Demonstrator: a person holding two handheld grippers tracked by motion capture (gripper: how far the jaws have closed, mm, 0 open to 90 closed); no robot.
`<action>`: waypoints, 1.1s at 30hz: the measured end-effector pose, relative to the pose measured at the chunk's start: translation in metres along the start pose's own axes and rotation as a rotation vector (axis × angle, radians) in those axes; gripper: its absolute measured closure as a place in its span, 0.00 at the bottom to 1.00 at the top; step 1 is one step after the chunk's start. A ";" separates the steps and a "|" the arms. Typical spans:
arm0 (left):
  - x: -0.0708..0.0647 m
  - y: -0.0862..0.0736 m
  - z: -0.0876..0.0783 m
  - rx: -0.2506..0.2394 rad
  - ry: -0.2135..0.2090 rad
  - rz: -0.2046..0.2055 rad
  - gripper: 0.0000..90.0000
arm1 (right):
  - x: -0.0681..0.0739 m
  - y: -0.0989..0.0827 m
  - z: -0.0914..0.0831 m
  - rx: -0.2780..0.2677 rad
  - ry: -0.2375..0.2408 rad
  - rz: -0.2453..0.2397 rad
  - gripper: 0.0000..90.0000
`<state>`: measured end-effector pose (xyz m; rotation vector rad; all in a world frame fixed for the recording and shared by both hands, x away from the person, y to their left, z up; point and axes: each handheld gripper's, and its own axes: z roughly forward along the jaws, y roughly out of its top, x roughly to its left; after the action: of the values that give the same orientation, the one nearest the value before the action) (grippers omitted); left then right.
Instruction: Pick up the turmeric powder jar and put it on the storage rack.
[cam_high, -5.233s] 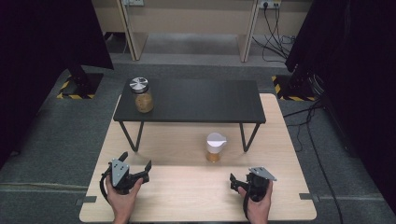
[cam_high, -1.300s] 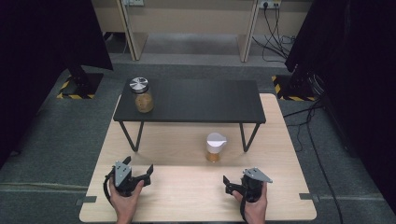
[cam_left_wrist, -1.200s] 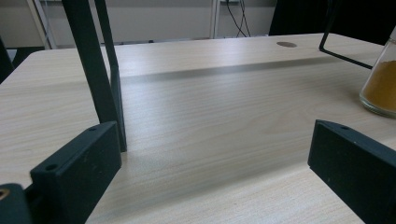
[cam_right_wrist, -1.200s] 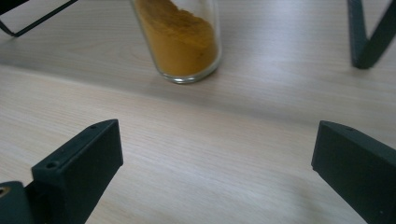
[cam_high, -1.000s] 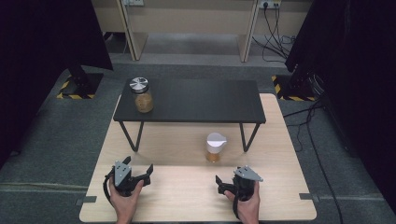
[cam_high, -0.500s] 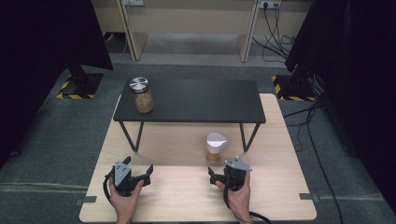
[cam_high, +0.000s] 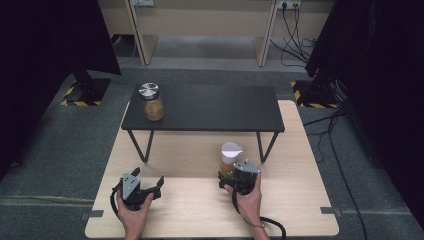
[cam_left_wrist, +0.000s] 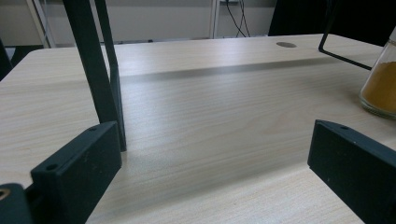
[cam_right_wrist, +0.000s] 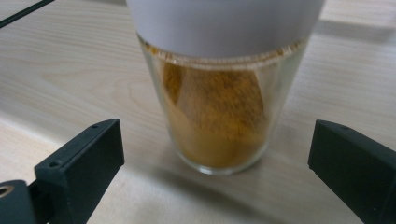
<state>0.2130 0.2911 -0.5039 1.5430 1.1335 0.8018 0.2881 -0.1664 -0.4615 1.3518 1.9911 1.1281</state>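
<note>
The left gripper (cam_high: 150, 186) rests low on the pale table (cam_high: 190, 220), its jaws spread wide with nothing between them. Up on the left end of the black shelf (cam_high: 215, 107) stands a metal-lidded jar (cam_high: 151, 101) of tan contents, well apart from both hands. Toward the right, a glass spice jar (cam_right_wrist: 219, 112) with a white cap stands upright on the table in front of the shelf's right leg. The right gripper (cam_high: 231, 176) sits just before it, jaws parted to either side of the glass but not touching it. The jar looks light yet rigid and breakable, its smooth, downward-tapering wall likely slippery. A hold across the wider upper glass under the cap seems safest. The powder, probably turmeric, fills most of it.
</note>
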 end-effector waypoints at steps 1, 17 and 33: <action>0.000 0.000 0.000 0.000 -0.001 0.000 0.02 | 0.000 0.001 0.002 0.001 -0.001 -0.002 0.04; 0.001 0.000 0.000 0.000 -0.004 0.000 0.02 | 0.004 0.005 0.015 -0.036 -0.026 -0.021 0.29; 0.002 0.000 0.000 -0.001 -0.010 0.000 0.02 | 0.002 0.009 0.010 -0.031 -0.004 -0.078 0.34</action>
<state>0.2135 0.2929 -0.5041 1.5448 1.1251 0.7937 0.2997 -0.1594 -0.4599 1.2494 1.9972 1.1153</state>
